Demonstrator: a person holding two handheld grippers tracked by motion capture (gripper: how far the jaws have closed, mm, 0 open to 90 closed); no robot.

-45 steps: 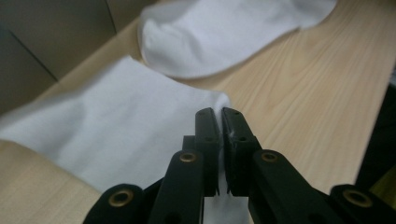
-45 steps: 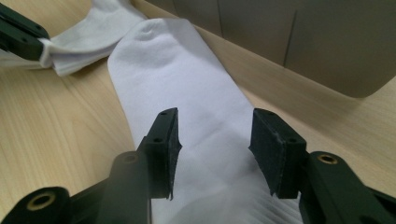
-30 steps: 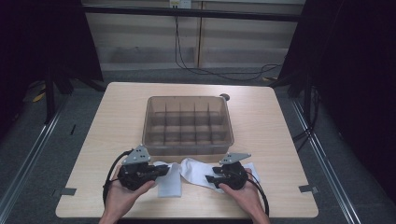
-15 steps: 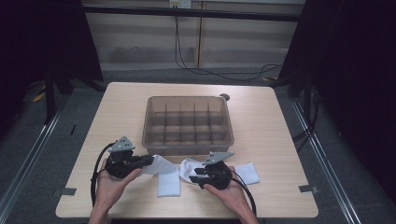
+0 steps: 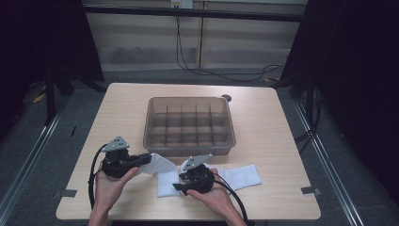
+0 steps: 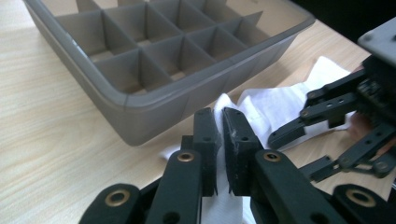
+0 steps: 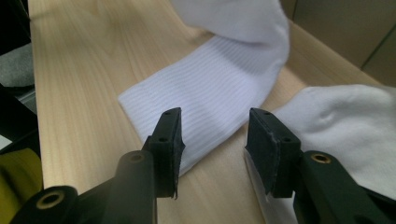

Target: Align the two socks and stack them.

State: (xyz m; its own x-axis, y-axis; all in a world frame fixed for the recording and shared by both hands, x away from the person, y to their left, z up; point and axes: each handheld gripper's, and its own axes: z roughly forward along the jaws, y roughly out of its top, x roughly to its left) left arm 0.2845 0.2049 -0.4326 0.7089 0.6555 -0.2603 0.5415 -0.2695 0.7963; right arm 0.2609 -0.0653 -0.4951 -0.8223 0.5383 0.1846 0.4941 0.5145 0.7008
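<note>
Dark curtains and a grey floor are surrounding a pale wooden desk (image 5: 263, 136), where a brown divided tray (image 5: 189, 125) is sitting at the middle and white socks are lying along the near edge in front of it. The left hand-held gripper (image 5: 141, 160) is pinching one end of a white sock (image 6: 261, 109), its jaws pressed together on the fabric just beside the tray's near wall, and that sock is trailing across the wood toward the other hand. The right hand-held gripper (image 7: 212, 140) is standing with its jaws apart and holding nothing; directly between and ahead of them a ribbed sock cuff (image 7: 205, 100) is lying flat, its long axis running away and to the right in that camera's view. This right hand is the nearer one to that cuff, so the coming grab probably needs only a short push forward. A second sock (image 5: 240, 176) is lying flat near the right hand.
</note>
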